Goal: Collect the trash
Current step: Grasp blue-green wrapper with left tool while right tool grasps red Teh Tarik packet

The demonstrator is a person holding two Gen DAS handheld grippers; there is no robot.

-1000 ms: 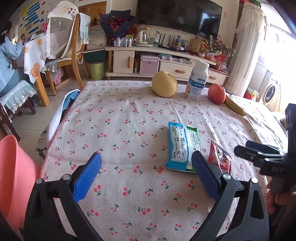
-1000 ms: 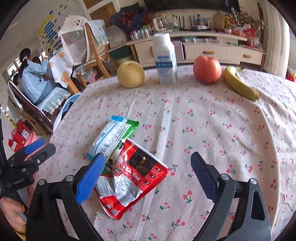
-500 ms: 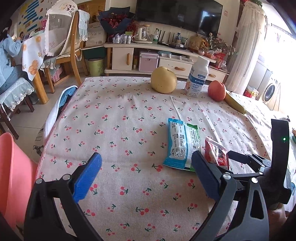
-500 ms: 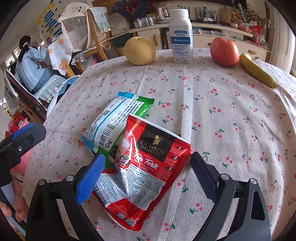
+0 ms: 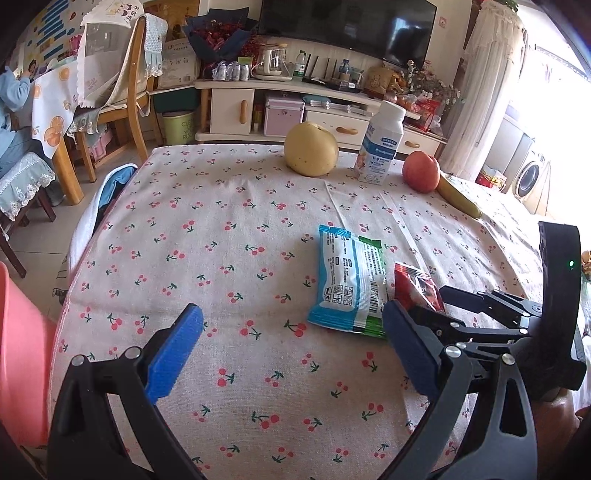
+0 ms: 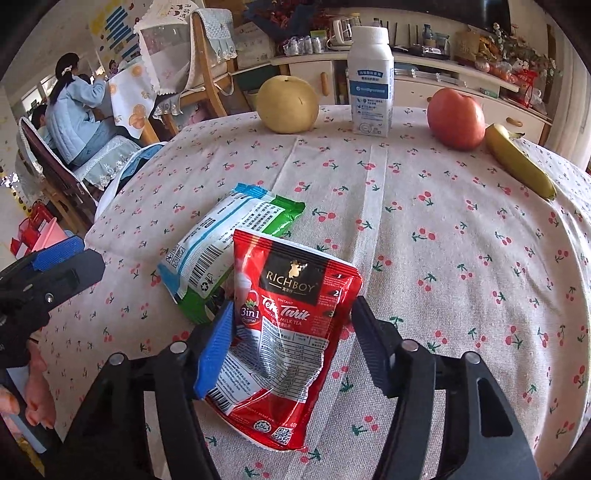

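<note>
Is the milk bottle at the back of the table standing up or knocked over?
Standing upright. The milk bottle rests on its base on the tablecloth, white cap on top, between the pear and apple.

A cream cabinet (image 5: 280,99) runs along the far wall under a dark television (image 5: 347,29), its top crowded with bottles and a kettle. A wooden chair (image 5: 122,92) draped in cloth stands to the left on a pale tiled floor (image 5: 37,254), near a green bin (image 5: 179,127). White curtains (image 5: 487,85) hang at the right, where bright daylight pours in beside a washing machine (image 5: 530,181).
</note>
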